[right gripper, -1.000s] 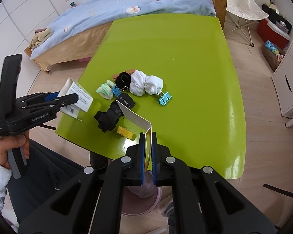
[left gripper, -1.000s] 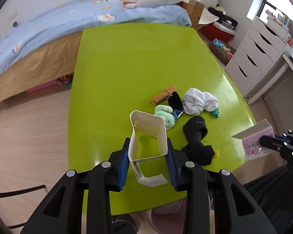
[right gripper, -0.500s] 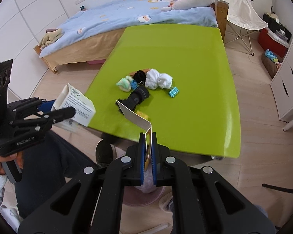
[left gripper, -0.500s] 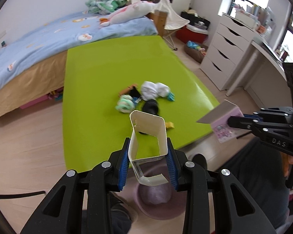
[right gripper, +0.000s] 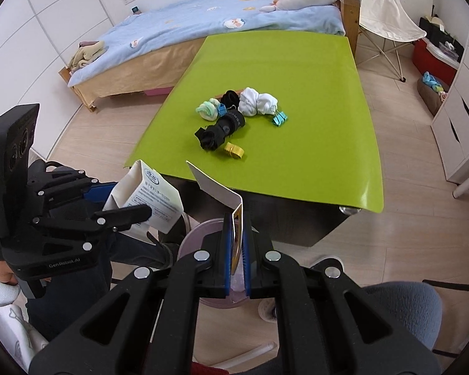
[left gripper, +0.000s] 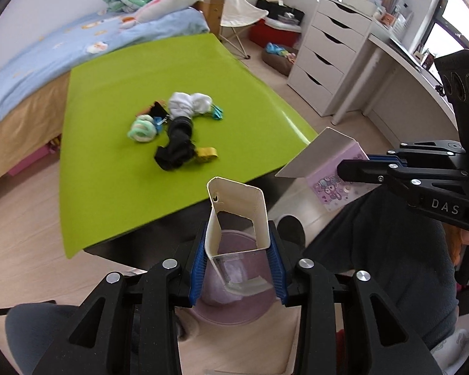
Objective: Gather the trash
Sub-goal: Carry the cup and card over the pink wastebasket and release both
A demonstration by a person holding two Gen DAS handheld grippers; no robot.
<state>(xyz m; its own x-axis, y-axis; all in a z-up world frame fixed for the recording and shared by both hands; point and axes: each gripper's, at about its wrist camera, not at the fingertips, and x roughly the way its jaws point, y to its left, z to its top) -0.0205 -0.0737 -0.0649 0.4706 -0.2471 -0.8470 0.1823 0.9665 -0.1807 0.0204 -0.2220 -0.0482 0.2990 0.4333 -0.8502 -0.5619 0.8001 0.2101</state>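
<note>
My left gripper [left gripper: 237, 237] holds an open white carton [left gripper: 234, 215] between its blue pads; its jaws are opening, and the carton's side walls still lie against the pads. Right below it stands the pink bin [left gripper: 234, 315], on the floor in front of the green table [left gripper: 109, 172]. My right gripper [right gripper: 236, 222] is shut on a flattened carton [right gripper: 217, 192], white inside, whose pink printed side [left gripper: 336, 184] shows in the left wrist view. It hangs over the bin's rim [right gripper: 197, 234]. The left gripper [right gripper: 131, 201] with its carton [right gripper: 154, 198] is to the left.
On the table lie rolled white socks [right gripper: 256, 103], a black sock [right gripper: 222, 128], a green sock [right gripper: 207, 109], a blue clip [right gripper: 279, 118] and a yellow clip [right gripper: 234, 150]. A bed [right gripper: 203, 22] is behind, white drawers [left gripper: 328, 53] to the right. The person's dark-trousered legs [left gripper: 375, 250] flank the bin.
Both grippers have drawn back off the table edge with their cartons and now hang over the pink bin. The left jaws stand slightly wider.
</note>
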